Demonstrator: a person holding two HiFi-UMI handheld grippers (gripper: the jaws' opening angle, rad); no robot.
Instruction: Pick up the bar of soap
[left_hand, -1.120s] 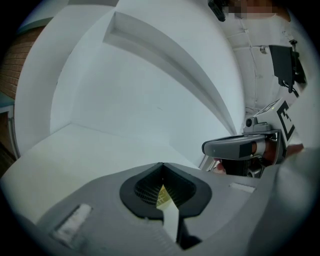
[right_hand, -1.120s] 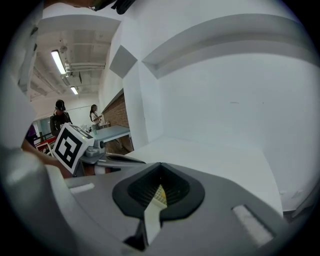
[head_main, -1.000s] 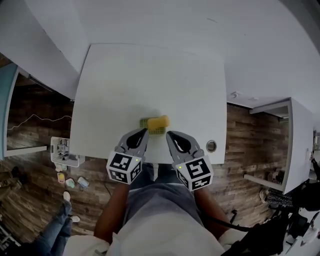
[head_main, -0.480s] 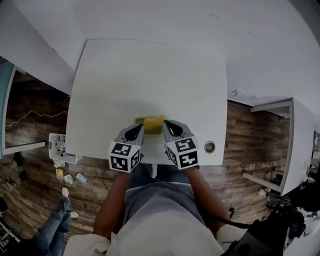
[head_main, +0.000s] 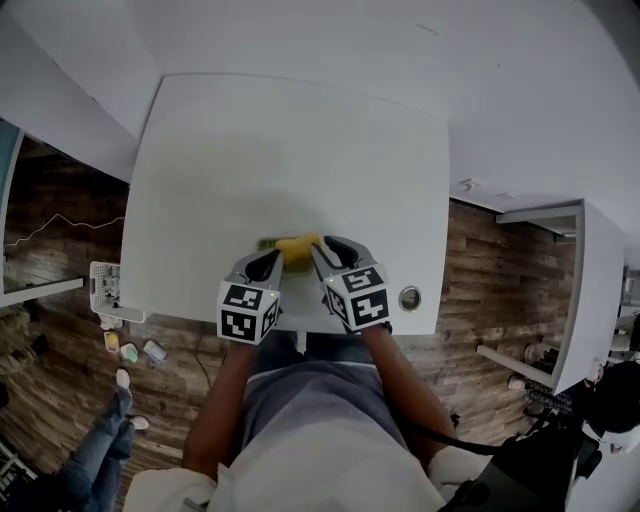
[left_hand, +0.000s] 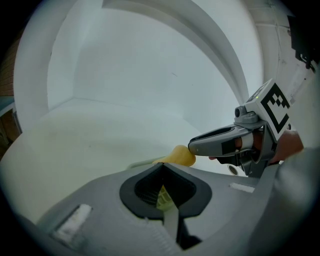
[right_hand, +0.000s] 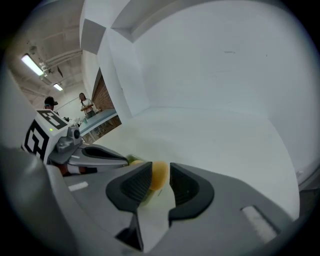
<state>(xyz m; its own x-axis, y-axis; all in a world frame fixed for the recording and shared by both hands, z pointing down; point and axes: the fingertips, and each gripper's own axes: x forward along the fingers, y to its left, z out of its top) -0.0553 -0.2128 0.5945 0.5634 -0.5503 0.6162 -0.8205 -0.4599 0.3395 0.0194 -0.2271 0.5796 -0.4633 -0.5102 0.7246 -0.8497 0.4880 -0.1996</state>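
While the left gripper (left_hand: 161, 167) steadies things, its fingers pressed together on what looks like the near-left rim of the dish (head_main: 268, 243) (green lattice shows between them), the right gripper (right_hand: 161, 170) does the work.

Soap (right_hand: 159, 179): yellow, lying on the dish and covering its right part. The dish sits on the bench (head_main: 280, 150), close to the person's edge.

Right fingers are spread, straddling the end of the soap nearest the person. One finger looks to be touching it, the other just clear. No clamp yet, by my reading.

Step in hand: close on the soap. To do it well:
- Push on until more of the bar sits between the fingers. With only the rounded end, it may squirt out.
- Square the fingers to the bar's sides.
- Close slowly.
- Hold the dish down with the left.
- Lift straight up off the dish.
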